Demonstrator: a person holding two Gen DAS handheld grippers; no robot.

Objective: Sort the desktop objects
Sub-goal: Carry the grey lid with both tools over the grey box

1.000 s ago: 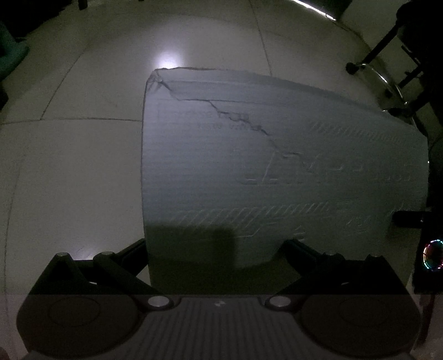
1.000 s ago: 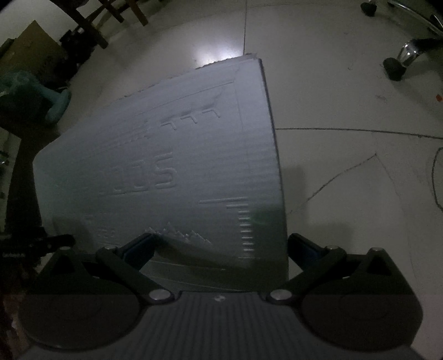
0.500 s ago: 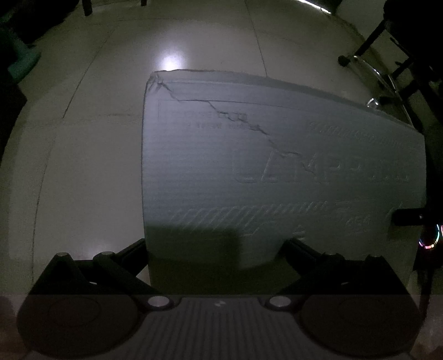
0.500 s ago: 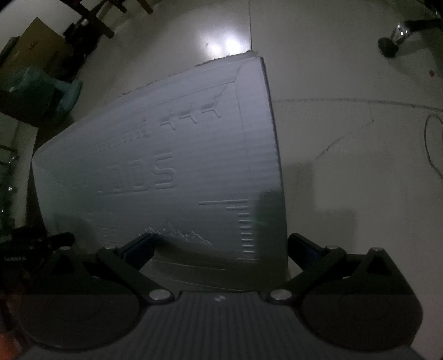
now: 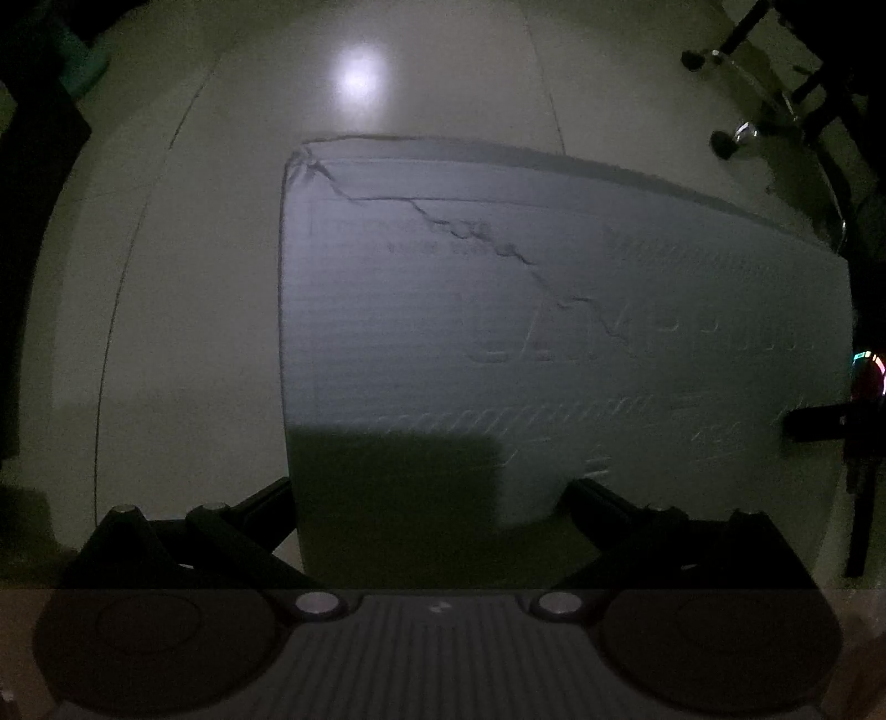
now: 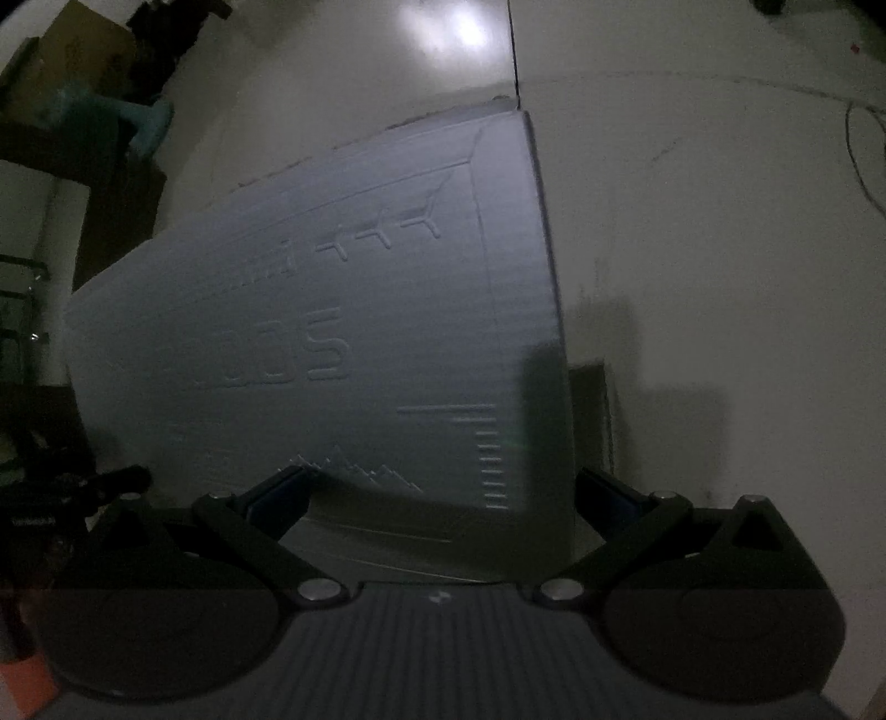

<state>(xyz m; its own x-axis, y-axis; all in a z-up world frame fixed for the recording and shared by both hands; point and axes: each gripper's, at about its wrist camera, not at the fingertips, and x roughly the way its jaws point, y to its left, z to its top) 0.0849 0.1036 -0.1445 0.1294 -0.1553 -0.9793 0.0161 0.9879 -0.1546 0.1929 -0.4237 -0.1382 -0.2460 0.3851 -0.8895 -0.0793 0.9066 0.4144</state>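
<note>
A large pale grey foam board with raised lettering and a crack from its far left corner hangs above the tiled floor. My left gripper holds its near left corner, jaws set wide, fingertips hidden by the foam. In the right wrist view the same foam board fills the middle. My right gripper clamps its near right corner, with blue pads showing beside the foam. Each gripper shows darkly at the edge of the other's view.
Glossy floor tiles lie below, with a lamp glare. A chair base with castors stands at the far right. A teal object and a cardboard box sit far left. A thin cable lies on the right.
The floor has slid beneath the board: glare and tile joints shifted, and the chair castors left the right wrist view. The board stays fixed in both grippers.
</note>
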